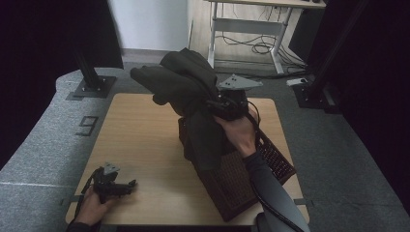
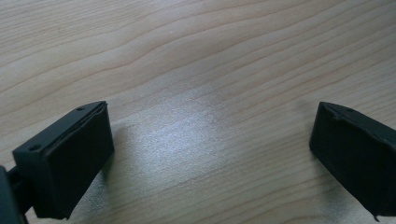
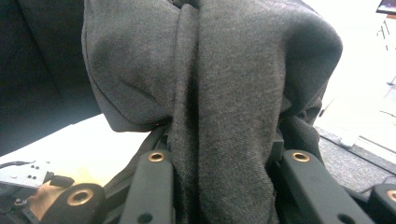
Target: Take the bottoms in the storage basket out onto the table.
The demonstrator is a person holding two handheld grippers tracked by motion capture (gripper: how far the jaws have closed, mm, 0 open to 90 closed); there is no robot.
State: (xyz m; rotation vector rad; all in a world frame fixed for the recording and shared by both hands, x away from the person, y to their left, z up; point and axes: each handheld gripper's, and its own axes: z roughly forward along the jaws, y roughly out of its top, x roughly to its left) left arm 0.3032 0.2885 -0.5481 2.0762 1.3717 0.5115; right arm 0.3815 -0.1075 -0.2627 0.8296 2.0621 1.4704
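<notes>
A dark grey garment [image 1: 188, 92] hangs bunched in the air over the middle of the wooden table [image 1: 145, 140], its tail trailing down onto a dark woven basket [image 1: 232, 183]. My right gripper [image 1: 217, 104] is shut on it; in the right gripper view the grey cloth [image 3: 219, 93] is squeezed between the two jaws and drapes over them. My left gripper [image 1: 126, 186] rests near the table's front left corner, held in a hand, jaws wide apart. In the left gripper view its fingers [image 2: 70, 158] stand apart just above bare wood, nothing between them.
The basket stands at the table's front right, one flap [image 1: 275, 157] lying out toward the right edge. Black frame posts [image 1: 89, 72] rise behind the far corners. A white desk [image 1: 251, 29] with cables stands on the floor beyond.
</notes>
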